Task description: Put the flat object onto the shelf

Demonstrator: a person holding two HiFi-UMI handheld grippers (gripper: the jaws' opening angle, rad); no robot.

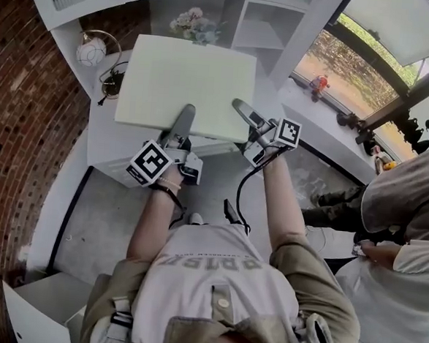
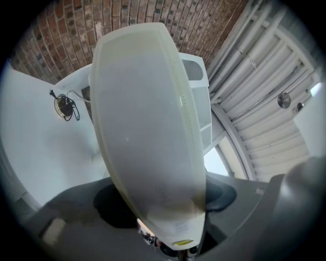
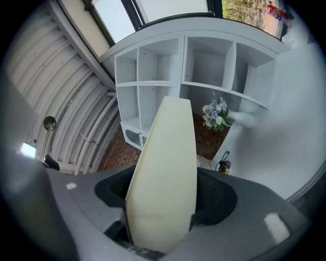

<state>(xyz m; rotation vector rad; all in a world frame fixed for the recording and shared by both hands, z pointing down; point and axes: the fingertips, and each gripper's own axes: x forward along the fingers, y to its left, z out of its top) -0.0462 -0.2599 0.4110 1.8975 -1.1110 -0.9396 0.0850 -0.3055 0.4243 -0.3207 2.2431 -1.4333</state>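
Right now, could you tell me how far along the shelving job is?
Done: the flat board is lifted. In hand: the left gripper and right gripper each clamp its near edge, holding it before the white shelf unit. Left: set it on a shelf and release.

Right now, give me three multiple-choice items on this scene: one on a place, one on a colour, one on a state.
1. Where are the flowers?
A on the floor; B in the shelf; C on a chair.
2. What colour is the board?
A red; B black; C cream.
3. How is the board held?
A by the left claw and the right claw; B by the left claw alone; C by neither, it lies on the floor.

Key: 1 B, the flowers stand in a compartment; 2 C, its face is pale cream; 3 A, each claw clamps its near edge.
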